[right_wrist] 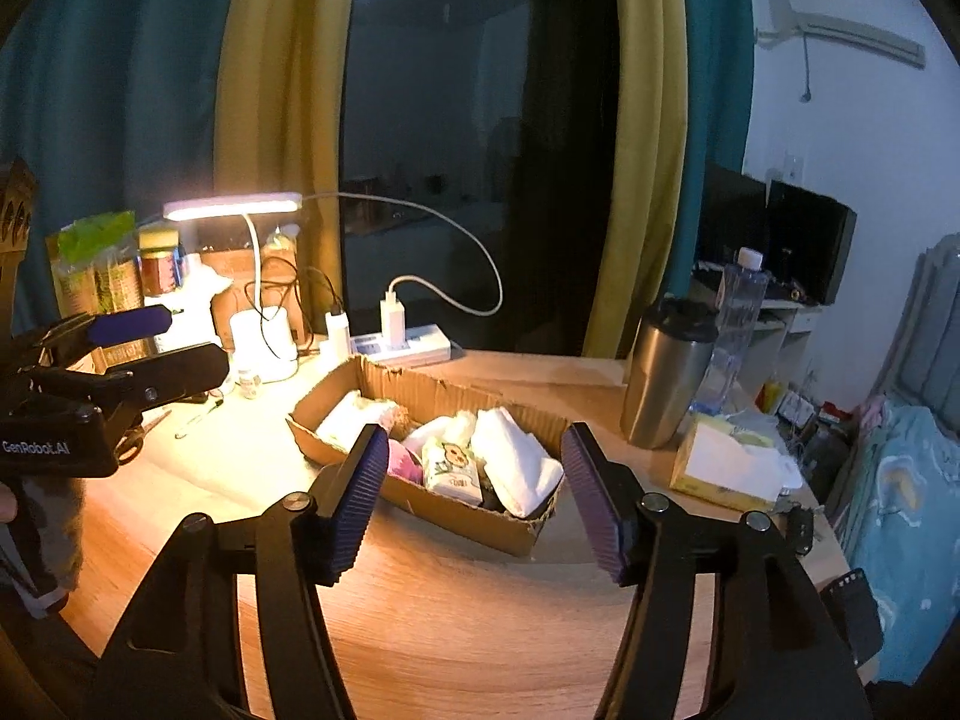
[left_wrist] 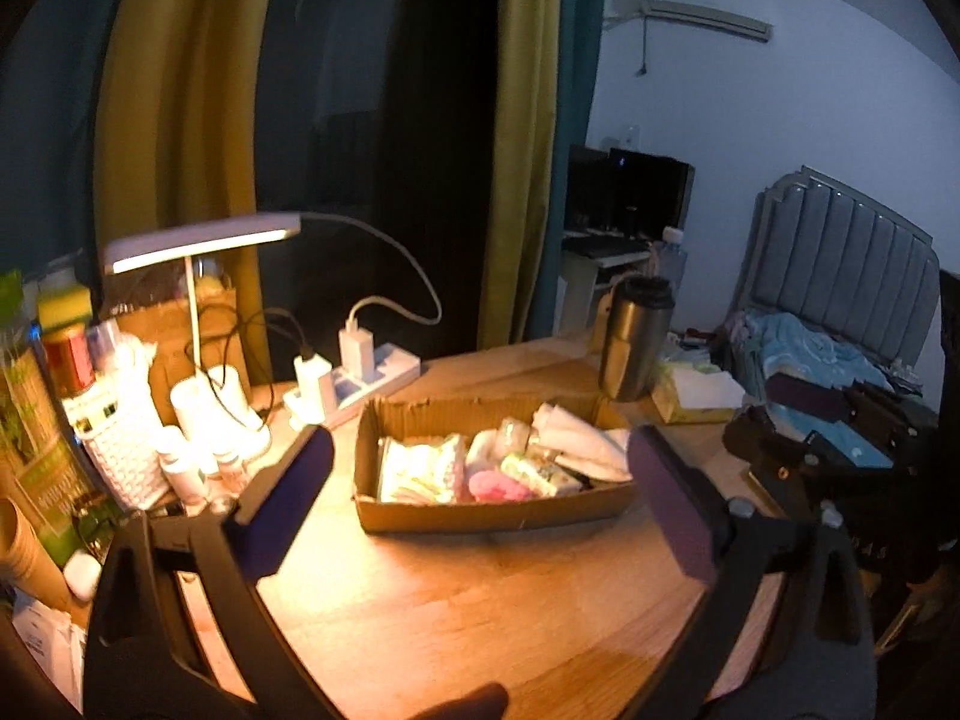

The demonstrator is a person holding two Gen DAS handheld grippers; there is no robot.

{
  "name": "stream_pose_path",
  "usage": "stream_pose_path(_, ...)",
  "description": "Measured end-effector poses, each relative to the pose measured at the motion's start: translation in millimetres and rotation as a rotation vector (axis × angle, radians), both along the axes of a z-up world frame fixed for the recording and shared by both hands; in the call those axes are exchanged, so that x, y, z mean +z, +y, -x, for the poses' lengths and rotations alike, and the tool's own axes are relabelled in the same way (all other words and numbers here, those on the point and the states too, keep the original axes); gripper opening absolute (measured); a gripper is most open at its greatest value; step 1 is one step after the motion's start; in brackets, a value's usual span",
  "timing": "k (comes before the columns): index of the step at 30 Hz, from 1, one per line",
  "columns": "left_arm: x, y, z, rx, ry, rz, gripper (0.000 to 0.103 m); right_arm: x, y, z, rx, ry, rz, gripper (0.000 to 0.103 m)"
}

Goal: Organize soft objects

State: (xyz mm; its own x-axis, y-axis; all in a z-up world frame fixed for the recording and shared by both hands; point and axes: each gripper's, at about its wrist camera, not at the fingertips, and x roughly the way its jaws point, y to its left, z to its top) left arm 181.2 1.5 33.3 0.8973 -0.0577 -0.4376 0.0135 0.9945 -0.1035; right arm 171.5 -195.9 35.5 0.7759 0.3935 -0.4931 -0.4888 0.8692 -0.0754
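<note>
Both black grippers, left [left_wrist: 480,501] and right [right_wrist: 474,501], hover with jaws apart, empty. Straight ahead on the wooden desk [right_wrist: 456,612] sits the brown cardboard tray [right_wrist: 516,531] of soft bundles, lengthwise across.

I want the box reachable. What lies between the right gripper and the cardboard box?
Only bare wooden table lies between the right gripper and cardboard box, seen in the right wrist view.

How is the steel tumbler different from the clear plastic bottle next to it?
The steel tumbler is opaque, wide and has a dark lid; the clear plastic bottle is see-through, slimmer and has a white cap. The tumbler stands nearer the cardboard box; the bottle stands behind it. Both are upright.
</note>
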Motion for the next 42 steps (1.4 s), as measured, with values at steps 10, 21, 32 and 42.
stream_pose_path(10,32.7,-9.4,10.0,0.001,-0.065,-0.026,0.099,31.6,-8.5,10.3,-0.029,-0.053,-0.032,0.079)
stream_pose_path(21,56.0,-15.4,7.7,0.005,-0.093,-0.035,0.099,49.7,-12.4,4.7,-0.051,-0.073,-0.047,0.089)
stream_pose_path(32,61.9,-11.6,-0.6,0.024,-0.108,-0.03,0.1,58.6,-9.8,-1.3,-0.067,-0.096,-0.036,0.09)
stream_pose_path(42,62.5,-10.3,-2.5,0.035,-0.122,-0.032,0.1,57.3,-6.6,-7.1,-0.073,-0.092,-0.029,0.09)
